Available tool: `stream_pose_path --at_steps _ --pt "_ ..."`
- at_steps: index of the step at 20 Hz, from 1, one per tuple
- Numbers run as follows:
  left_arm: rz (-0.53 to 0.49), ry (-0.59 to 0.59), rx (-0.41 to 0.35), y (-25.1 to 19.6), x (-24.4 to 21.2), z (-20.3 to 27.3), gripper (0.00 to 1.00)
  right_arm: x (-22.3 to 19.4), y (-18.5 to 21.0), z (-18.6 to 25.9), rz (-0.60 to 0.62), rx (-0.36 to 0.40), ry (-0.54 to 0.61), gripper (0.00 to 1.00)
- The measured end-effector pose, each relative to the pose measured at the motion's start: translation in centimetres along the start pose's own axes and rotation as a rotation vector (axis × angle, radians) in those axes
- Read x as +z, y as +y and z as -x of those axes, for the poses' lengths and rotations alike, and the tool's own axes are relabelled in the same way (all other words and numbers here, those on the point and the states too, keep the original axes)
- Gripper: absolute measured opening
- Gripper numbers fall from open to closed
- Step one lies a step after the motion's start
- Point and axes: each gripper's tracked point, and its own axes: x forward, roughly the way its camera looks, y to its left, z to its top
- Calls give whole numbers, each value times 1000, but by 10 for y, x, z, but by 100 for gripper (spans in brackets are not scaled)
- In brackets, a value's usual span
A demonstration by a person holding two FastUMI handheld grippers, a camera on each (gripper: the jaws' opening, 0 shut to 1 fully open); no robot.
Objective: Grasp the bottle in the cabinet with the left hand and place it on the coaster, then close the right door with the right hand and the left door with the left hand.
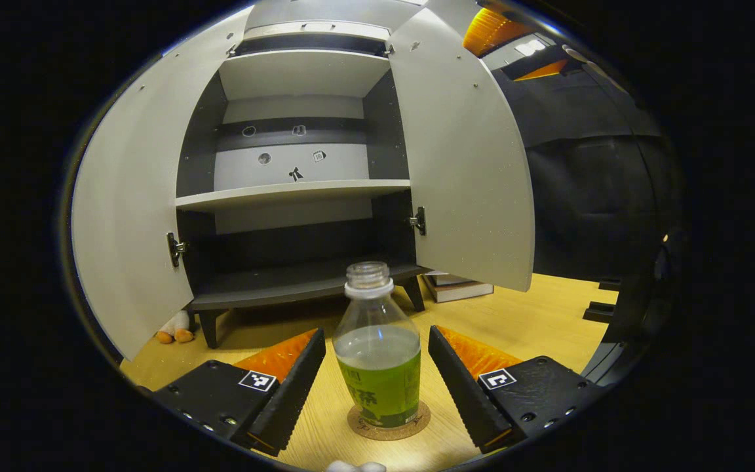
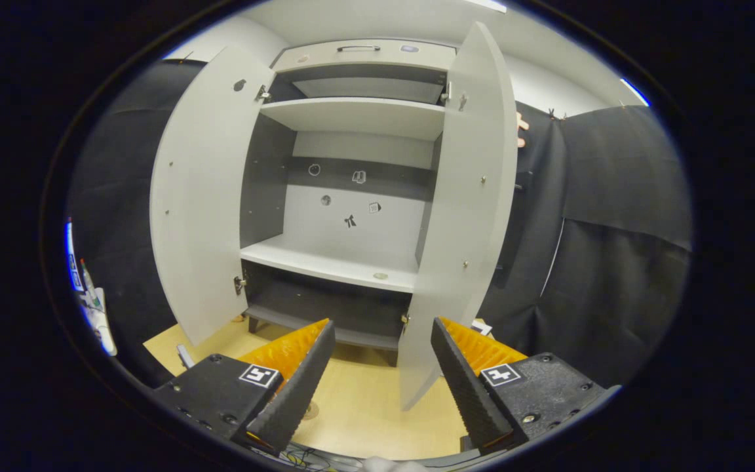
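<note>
A clear bottle (image 1: 377, 347) with a green label and no cap stands upright on a round cork coaster (image 1: 388, 423) on the wooden table. My left gripper (image 1: 375, 331) is open around it, one finger on each side with a gap to the bottle. Behind it the grey cabinet (image 1: 299, 190) has both doors swung open: the left door (image 1: 128, 216) and the right door (image 1: 463, 164). In the right gripper view my right gripper (image 2: 382, 322) is open and holds nothing. It faces the cabinet, with the right door (image 2: 456, 229) edge-on just beyond its fingers and the left door (image 2: 200, 196) farther left.
A stack of books (image 1: 456, 287) lies on the table by the cabinet's right leg. A small plush toy (image 1: 174, 328) sits under the left door. The cabinet shelves (image 2: 331, 262) are bare apart from small stickers on the back panel. Black cloth walls the booth.
</note>
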Motion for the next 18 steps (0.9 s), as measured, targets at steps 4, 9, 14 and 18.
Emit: stream_pose_path --at_steps 4,9,14,18 --pt "64 -59 52 18 43 2 96 6 2 2 -8 6 -21 97" --pt "101 -108 113 42 109 12 96 14 3 3 -29 13 -54 97" --pt "64 -126 191 80 181 31 96 26 2 0 -63 21 -100 97" --pt "56 -137 256 110 232 54 96 40 -9 -1 -90 8 -146 97"
